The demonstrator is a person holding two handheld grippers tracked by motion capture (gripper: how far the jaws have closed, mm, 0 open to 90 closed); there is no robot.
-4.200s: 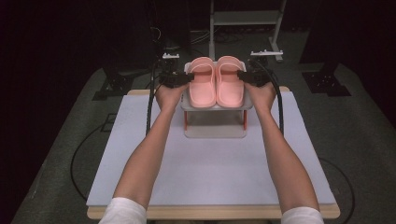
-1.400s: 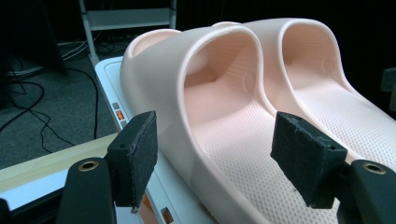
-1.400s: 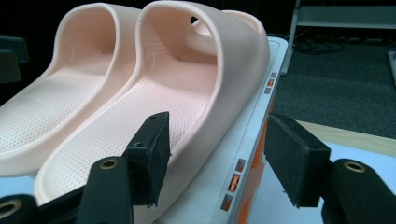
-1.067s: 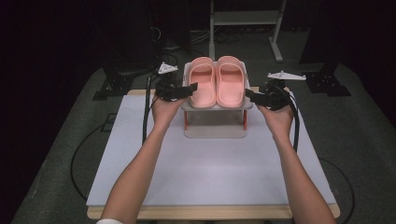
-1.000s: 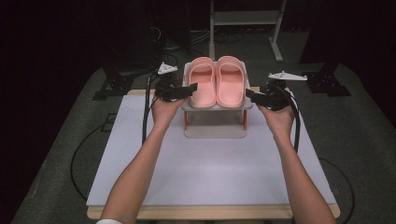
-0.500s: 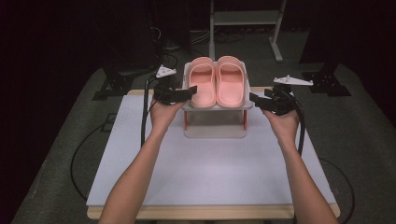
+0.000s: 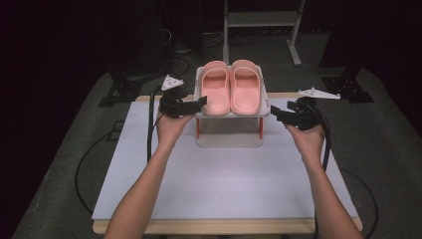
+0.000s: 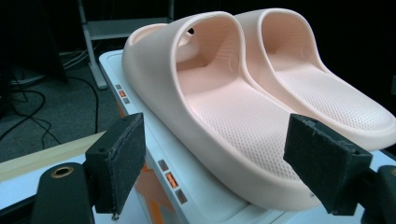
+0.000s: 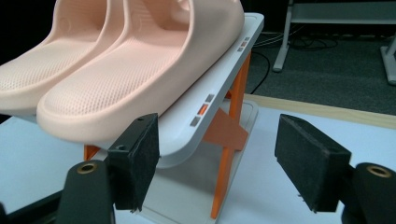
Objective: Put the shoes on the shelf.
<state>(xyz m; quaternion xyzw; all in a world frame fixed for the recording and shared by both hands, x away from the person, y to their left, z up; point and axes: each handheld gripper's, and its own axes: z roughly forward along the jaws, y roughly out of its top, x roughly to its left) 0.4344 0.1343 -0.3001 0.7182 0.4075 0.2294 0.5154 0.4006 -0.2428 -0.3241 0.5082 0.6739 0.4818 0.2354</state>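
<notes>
Pink slippers [image 7: 232, 87] sit paired on the white rack's [image 7: 232, 112] top shelf, far-centre of the table [image 7: 219, 184]. Left gripper [image 7: 198, 102] & right gripper [image 7: 276, 113] flank it, fingers [image 8: 122, 158] just been opening, wide now, nothing between 'em. Looks like a let-go so the rack stands on its own.

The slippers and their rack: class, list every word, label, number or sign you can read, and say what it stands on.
None can be read.
Pink slippers: no print visible.
White rack: small grey and orange squares along the shelf edge, no letters.
Table: blank.

left gripper [image 7: 198, 103] and right gripper [image 7: 276, 112] off the slippers [image 7: 233, 87], drawn outward, jaws just been opening
</notes>
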